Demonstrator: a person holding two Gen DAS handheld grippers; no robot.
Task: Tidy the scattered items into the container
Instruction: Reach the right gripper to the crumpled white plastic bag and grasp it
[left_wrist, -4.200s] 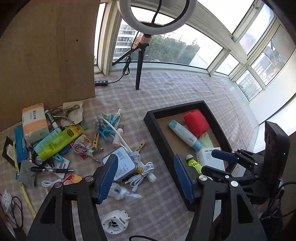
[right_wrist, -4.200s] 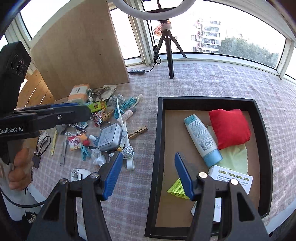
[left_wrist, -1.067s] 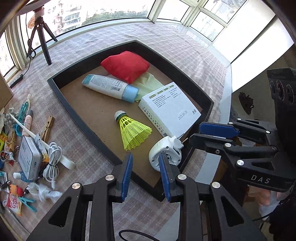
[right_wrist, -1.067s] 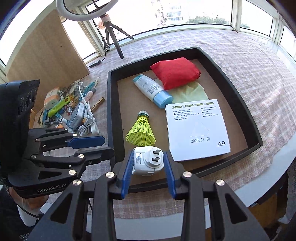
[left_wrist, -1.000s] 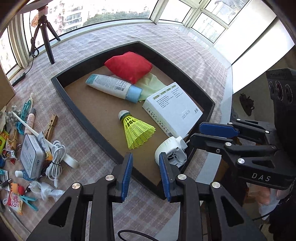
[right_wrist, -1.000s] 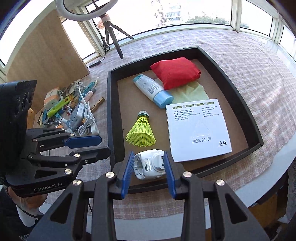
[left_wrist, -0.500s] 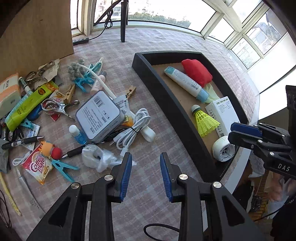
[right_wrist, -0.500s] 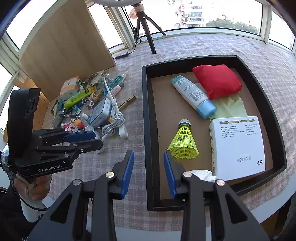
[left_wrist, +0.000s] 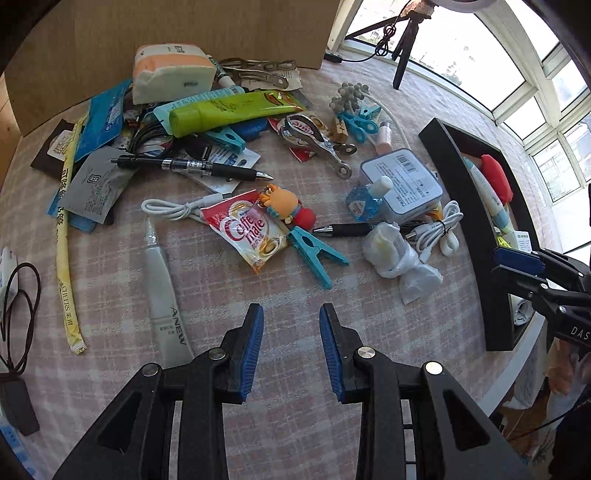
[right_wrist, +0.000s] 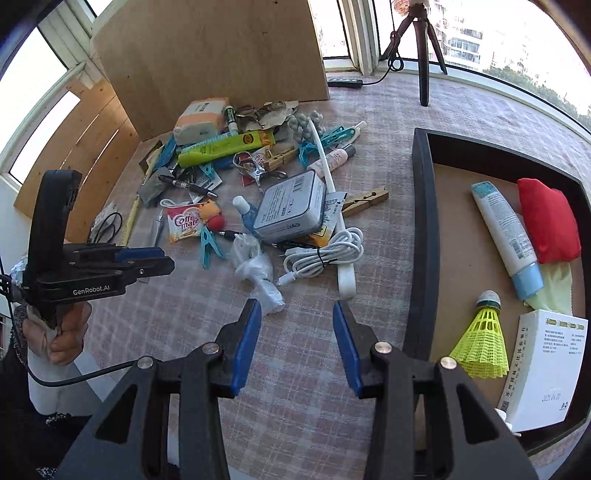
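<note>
Checked woven tablecloth (right_wrist: 303, 387), matt black tray (right_wrist: 421, 221) with brown board floor, glossy green plastic tube (left_wrist: 225, 110)

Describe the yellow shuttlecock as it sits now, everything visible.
The shuttlecock lies on its side on the brown floor of the black tray. It has a neon-yellow mesh skirt, plastic by the look, and a rounded pale cap ringed in dark green. The cap points away from the camera, the skirt toward it. The white box lies close beside the skirt; contact is unclear. No gripper touches it.
</note>
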